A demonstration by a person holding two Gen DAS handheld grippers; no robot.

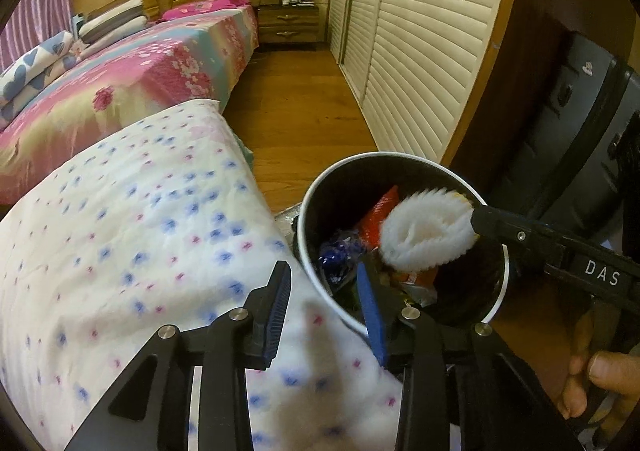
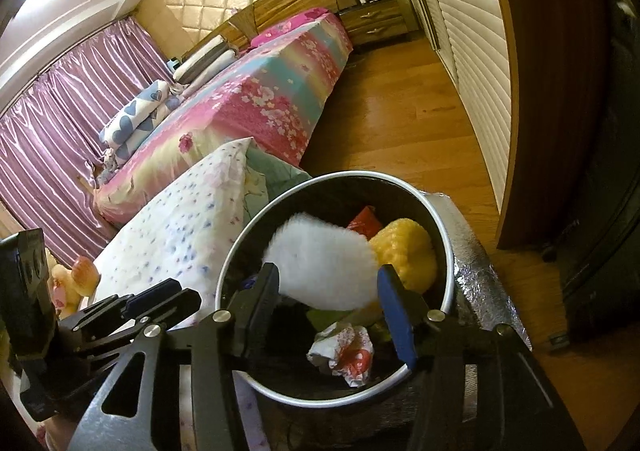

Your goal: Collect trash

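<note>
Since the white foam wrapper (image 2: 320,263) is blurred in both views, it appears to be dropping free between the spread jaws of the right tool (image 2: 326,291), though contact with a pad cannot be wholly ruled out. The piece lies over the mouth of the round bin (image 2: 240,251), above the red packet (image 1: 378,217), the crumpled paper (image 2: 344,351) and the yellow foam (image 2: 408,251) already inside. For a clean drop, the right tool is best kept centred over the bin and its jaws left wide until the wrapper has settled below the rim. The left tool (image 1: 326,315) is released and empty, held at the near rim beside the flowered quilt (image 1: 140,211); it should be kept clear of the falling piece.
</note>
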